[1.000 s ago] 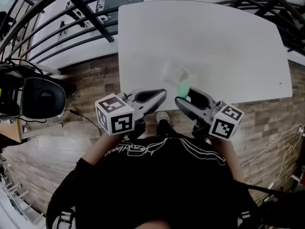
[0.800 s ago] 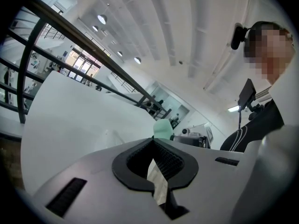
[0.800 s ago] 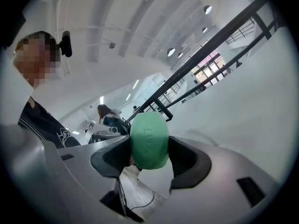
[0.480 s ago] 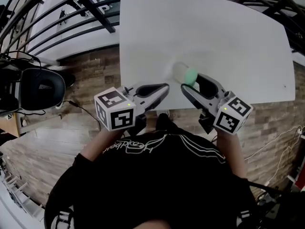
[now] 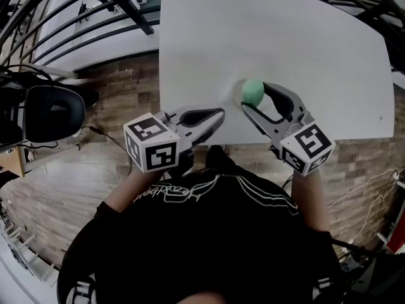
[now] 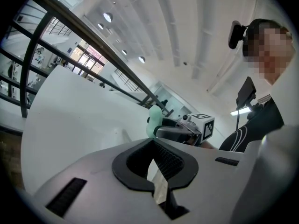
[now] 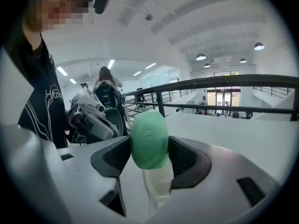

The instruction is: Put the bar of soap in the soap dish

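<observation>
The green bar of soap (image 5: 253,90) is pinched between the jaws of my right gripper (image 5: 254,96), held just above the white table (image 5: 285,37) near its front edge. In the right gripper view the soap (image 7: 149,134) fills the gap between the jaws of the right gripper (image 7: 149,149). The clear soap dish (image 7: 159,181) lies directly below it on the table. In the head view the dish (image 5: 235,94) is faint, at the soap's left side. My left gripper (image 5: 218,114) hangs at the table's near edge, shut and empty. From the left gripper (image 6: 152,141) the soap (image 6: 154,120) shows ahead.
A black chair (image 5: 50,116) stands on the wood floor left of the table. Black railing bars (image 5: 120,5) cross the far left. The table's near edge (image 5: 190,139) runs just past the left gripper. The person's black-clad torso (image 5: 202,233) fills the foreground.
My right gripper has carried the soap forward over the table, up to the clear dish. The left gripper has stayed at the table's near edge.
</observation>
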`<action>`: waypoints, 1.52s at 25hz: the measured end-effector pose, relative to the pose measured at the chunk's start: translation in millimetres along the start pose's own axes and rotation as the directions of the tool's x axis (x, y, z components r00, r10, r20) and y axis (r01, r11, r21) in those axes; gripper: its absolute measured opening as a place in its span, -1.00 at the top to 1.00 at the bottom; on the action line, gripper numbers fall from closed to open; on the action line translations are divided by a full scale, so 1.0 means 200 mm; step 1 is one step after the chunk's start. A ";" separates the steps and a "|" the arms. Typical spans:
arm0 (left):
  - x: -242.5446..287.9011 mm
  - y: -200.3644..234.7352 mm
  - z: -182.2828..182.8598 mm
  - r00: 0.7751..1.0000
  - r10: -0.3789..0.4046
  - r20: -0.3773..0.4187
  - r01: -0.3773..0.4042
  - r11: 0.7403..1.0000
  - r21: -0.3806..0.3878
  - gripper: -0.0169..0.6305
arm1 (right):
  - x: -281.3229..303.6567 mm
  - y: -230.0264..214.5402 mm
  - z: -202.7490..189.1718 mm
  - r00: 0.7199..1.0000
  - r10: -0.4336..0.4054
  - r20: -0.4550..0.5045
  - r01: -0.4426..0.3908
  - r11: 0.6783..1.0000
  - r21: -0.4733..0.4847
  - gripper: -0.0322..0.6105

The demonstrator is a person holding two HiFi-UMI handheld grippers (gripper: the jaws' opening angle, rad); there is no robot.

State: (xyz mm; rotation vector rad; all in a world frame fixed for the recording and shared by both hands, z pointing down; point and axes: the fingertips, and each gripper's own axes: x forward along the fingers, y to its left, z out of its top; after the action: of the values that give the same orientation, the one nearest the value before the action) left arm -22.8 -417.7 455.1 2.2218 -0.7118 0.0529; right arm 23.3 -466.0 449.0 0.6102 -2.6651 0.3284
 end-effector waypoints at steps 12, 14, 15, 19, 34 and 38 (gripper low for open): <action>0.02 0.05 -0.04 0.999 0.012 -0.031 -0.012 1.000 -0.021 0.92 | 0.09 -0.04 -0.23 0.981 0.064 -0.185 -0.081 0.993 -0.086 0.22; 0.03 0.05 -0.05 1.000 0.013 -0.029 -0.013 1.000 -0.026 0.92 | 0.10 -0.04 -0.27 0.975 0.068 -0.213 -0.089 0.991 -0.094 0.22; 0.03 0.05 -0.05 1.000 0.013 -0.027 -0.014 1.000 -0.028 0.92 | 0.11 -0.04 -0.29 0.971 0.067 -0.228 -0.092 0.990 -0.103 0.22; 0.05 0.06 -0.04 0.999 0.015 -0.031 -0.016 0.999 -0.030 0.92 | 0.13 -0.07 -0.35 0.958 0.062 -0.279 -0.096 0.989 -0.112 0.22; -0.01 0.10 -0.01 0.999 0.050 -0.009 -0.051 0.998 -0.036 0.92 | 0.17 -0.09 -0.47 0.918 0.072 -0.390 -0.123 0.987 -0.105 0.22; -0.02 0.11 0.01 0.998 0.058 -0.002 -0.058 0.997 -0.044 0.92 | 0.19 -0.10 -0.47 0.913 0.095 -0.397 -0.134 0.988 -0.073 0.22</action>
State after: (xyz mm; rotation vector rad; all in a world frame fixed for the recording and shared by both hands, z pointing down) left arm -38.3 -428.2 467.8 2.1592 -0.7698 0.0668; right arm 30.8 -468.1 552.3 0.3154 -2.3145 0.3119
